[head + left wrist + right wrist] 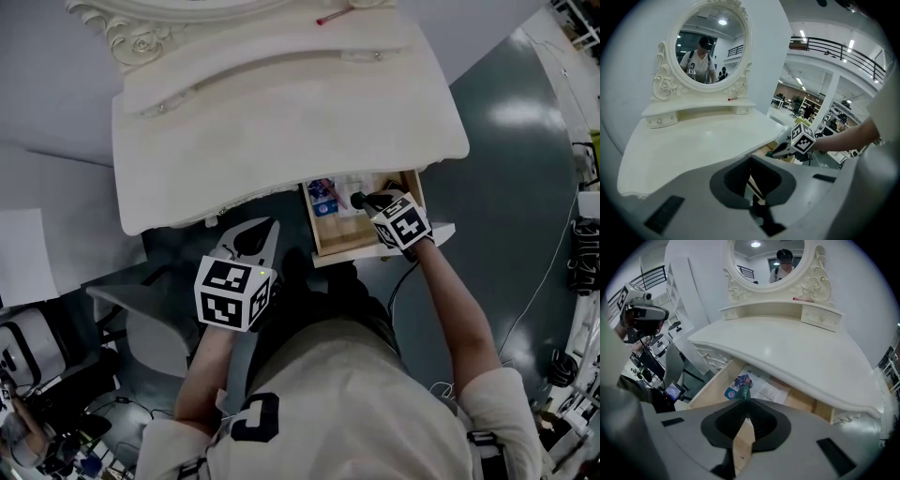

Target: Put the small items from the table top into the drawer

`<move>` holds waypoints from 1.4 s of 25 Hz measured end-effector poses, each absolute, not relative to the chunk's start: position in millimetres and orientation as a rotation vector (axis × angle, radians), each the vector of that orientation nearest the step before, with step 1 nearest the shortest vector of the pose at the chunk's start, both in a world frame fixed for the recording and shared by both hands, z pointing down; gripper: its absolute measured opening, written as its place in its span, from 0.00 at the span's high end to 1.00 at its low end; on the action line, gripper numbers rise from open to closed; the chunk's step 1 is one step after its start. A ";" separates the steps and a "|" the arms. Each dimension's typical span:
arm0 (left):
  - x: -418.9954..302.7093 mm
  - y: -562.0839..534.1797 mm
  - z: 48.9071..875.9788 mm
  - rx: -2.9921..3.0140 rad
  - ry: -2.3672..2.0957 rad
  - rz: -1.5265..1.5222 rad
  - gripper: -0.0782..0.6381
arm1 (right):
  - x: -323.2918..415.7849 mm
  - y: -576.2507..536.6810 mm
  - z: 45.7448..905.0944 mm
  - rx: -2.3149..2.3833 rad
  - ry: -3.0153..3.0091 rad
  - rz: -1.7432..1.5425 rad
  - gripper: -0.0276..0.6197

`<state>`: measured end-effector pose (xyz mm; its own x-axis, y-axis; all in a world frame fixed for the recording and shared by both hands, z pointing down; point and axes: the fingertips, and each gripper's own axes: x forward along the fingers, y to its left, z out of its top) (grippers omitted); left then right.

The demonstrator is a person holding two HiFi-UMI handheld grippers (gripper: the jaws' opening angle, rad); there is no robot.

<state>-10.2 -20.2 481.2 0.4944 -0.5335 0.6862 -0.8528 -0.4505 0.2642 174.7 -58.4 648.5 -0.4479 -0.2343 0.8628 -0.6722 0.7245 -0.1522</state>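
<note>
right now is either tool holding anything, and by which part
The right tool pinches a slim green stick by its near end; the left tool holds nothing.

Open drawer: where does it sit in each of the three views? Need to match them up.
Head view: drawer right of centre, sticking out below the table top's front edge.
Left gripper view: only a wooden sliver of the drawer, low centre, under the table top's edge.
Right gripper view: drawer centre, just above the tool.
Shared landmark: white table top.
</note>
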 end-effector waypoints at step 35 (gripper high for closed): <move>-37.9 -11.3 485.9 2.108 -1.145 0.703 0.81 | 173.6 -82.1 705.7 0.773 -1.888 0.594 0.87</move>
